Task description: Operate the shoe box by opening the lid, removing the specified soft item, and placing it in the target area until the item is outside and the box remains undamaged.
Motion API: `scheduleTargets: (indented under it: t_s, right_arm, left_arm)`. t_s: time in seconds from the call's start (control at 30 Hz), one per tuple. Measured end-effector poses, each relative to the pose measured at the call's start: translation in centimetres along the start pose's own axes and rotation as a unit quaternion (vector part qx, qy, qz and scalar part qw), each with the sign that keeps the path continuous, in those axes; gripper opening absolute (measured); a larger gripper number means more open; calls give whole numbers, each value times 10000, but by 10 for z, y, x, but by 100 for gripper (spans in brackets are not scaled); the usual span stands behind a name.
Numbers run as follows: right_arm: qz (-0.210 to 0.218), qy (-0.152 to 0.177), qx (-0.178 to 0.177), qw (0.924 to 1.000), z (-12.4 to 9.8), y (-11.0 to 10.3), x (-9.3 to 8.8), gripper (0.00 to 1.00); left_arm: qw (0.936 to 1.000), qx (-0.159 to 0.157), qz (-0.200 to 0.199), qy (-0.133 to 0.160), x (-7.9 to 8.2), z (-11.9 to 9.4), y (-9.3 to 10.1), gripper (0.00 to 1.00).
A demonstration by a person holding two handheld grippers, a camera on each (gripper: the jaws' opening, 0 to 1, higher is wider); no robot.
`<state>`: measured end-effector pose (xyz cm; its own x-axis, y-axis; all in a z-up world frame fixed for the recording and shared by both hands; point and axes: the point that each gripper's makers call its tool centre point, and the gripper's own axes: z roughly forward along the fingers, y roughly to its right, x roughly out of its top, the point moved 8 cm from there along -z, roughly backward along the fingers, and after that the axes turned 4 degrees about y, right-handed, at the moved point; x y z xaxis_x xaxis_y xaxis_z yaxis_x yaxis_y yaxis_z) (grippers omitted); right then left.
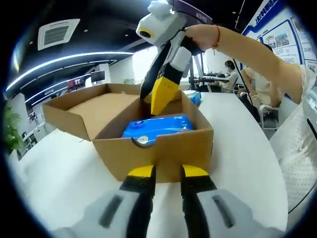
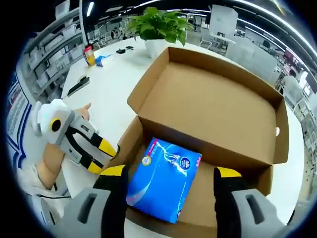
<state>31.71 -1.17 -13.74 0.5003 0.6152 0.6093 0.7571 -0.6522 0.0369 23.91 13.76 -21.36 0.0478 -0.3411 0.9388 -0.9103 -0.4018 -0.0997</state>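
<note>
One potted plant (image 2: 157,25) behind box (image 2: 218,104)

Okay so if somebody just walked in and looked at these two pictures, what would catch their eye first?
Probably the bright blue soft pack lying in the bottom of the open cardboard shoe box, whose lid is folded back on the white table. Next, the right claw reaching down into the box with its yellow tips over the pack, jaws spread wide in its own view. The left claw sits at the box's outer front wall, and a green potted plant stands beyond the lid.
</note>
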Motion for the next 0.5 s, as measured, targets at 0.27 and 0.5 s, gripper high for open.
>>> scheduleTargets:
  t_s: [0.27,0.5]
  right_arm:
    - [8,-672,-289,9973,16,-3,-6,74]
    - [-174,-1166,-223,9928,34,-18,-22,70]
  left_arm:
    - [10000,5,-24,3,0,0,1,20]
    - [10000,1,-51,17,0,0,1,20]
